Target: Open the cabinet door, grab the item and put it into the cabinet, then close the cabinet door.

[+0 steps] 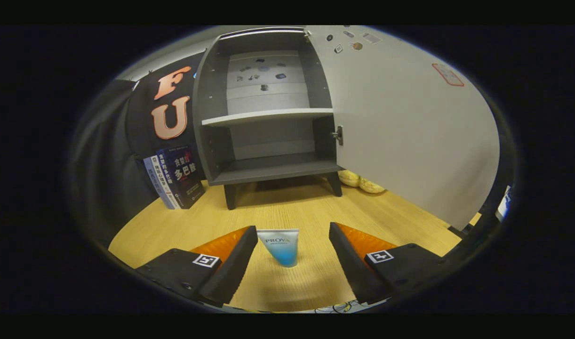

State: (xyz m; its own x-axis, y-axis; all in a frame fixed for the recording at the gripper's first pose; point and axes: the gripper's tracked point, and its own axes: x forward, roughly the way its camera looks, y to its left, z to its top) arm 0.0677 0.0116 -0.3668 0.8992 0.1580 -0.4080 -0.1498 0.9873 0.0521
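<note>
Gripper view, read left to right. At about ten o'clock from the fingers, a small stack of books (177, 176) leans against the booth wall, standing on the wooden table (287, 207). Next, at twelve o'clock and well beyond the fingers, the cabinet (268, 113) stands on short legs with one shelf across its middle; both compartments look bare apart from small stickers on the back panel. Its door (410, 136) is already swung wide to the right, hinged on the cabinet's right side, so the first step of the task appears done. Under the door's lower edge, at about one o'clock, some yellowish rounded things (363, 181) lie on the table; I cannot tell what they are.

The item, a small tube (280, 246), stands on the table between the two fingers, at twelve o'clock from the gripper (292, 245). Its long axis is upright, tilted slightly, wide end up and tapering downward. It sits nearer the left finger than the right and seems to touch neither. The fingers are spread wide, holding nothing.

Judging from this, the grab comes next: a closure should catch the tube across its width, though centring it slightly leftward first would lessen the risk of tipping it.
</note>
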